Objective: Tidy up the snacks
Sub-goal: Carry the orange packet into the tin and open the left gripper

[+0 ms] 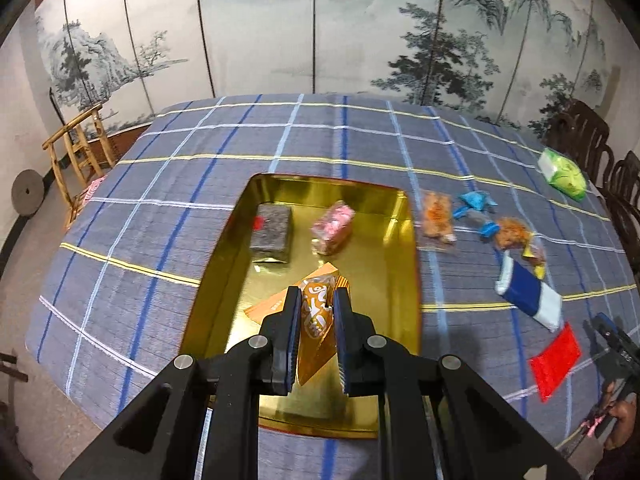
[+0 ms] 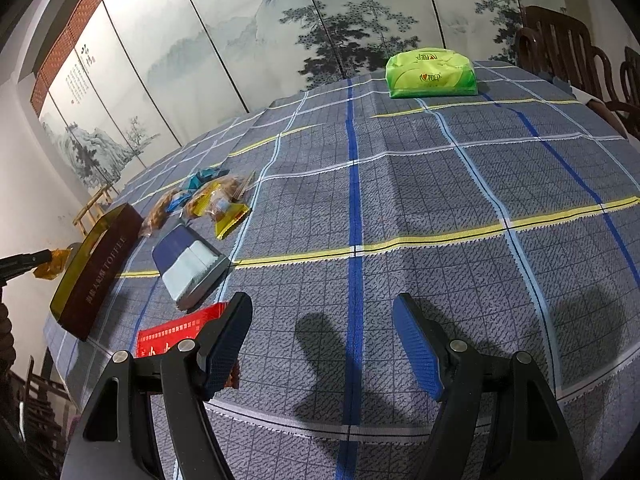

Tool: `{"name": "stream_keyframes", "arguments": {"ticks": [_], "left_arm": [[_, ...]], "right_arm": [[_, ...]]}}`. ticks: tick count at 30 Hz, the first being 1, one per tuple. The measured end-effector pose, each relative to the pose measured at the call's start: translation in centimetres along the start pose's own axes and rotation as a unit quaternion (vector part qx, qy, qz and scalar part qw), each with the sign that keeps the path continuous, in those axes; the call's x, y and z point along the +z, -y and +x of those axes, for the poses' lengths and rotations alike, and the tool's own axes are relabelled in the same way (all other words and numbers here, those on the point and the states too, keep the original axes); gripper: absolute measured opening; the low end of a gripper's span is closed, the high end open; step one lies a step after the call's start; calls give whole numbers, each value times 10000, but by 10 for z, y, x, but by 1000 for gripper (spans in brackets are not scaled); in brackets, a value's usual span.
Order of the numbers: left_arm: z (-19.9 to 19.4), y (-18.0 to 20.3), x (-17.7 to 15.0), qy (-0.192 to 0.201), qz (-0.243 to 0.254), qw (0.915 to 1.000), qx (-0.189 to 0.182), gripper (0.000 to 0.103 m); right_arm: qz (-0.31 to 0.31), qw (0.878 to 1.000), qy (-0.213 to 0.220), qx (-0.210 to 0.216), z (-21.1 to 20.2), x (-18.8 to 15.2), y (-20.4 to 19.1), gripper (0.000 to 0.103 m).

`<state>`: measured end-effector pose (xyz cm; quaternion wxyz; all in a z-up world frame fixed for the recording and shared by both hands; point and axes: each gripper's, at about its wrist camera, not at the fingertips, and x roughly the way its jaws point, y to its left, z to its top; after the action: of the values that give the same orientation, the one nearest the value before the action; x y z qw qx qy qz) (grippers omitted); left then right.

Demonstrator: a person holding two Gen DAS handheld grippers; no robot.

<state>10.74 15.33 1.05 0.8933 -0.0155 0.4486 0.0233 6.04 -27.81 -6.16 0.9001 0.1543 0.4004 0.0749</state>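
My left gripper point(image 1: 317, 300) is shut on an orange snack packet point(image 1: 316, 320) and holds it over the near part of the gold tin tray point(image 1: 404, 264). In the tray lie a grey-black packet point(image 1: 271, 233) and a pink packet point(image 1: 333, 227). Right of the tray on the plaid cloth lie several loose snacks: an orange-filled clear packet point(image 1: 437, 216), blue wrapped candies point(image 1: 474, 204), a blue-and-white packet point(image 1: 528, 294) and a red packet point(image 1: 555, 360). My right gripper point(image 2: 320, 320) is open and empty above bare cloth, with the red packet point(image 2: 176, 332) by its left finger.
A green tissue pack point(image 2: 431, 74) lies at the far right of the table point(image 2: 400, 200). The tray's brown side point(image 2: 98, 272) shows at the left in the right wrist view. Dark wooden chairs point(image 1: 592, 148) stand at the right, a bamboo chair point(image 1: 76, 152) at the left. A painted screen stands behind.
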Motion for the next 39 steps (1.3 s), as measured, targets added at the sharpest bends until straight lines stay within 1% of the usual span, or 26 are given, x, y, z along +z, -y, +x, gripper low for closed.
{"name": "stream_keyframes", "arguments": {"ticks": [6, 12, 39], "left_arm": [[16, -10, 5, -49, 51, 9998, 185, 13], [30, -10, 10, -37, 186, 9992, 339, 13], [58, -24, 11, -147, 311, 9979, 546, 14]], "right_arm": [[-35, 10000, -11, -30, 2, 1, -1, 75], [-90, 9999, -28, -74, 4, 1, -4, 76], [-256, 9994, -82, -232, 10, 1, -12, 79]]}}
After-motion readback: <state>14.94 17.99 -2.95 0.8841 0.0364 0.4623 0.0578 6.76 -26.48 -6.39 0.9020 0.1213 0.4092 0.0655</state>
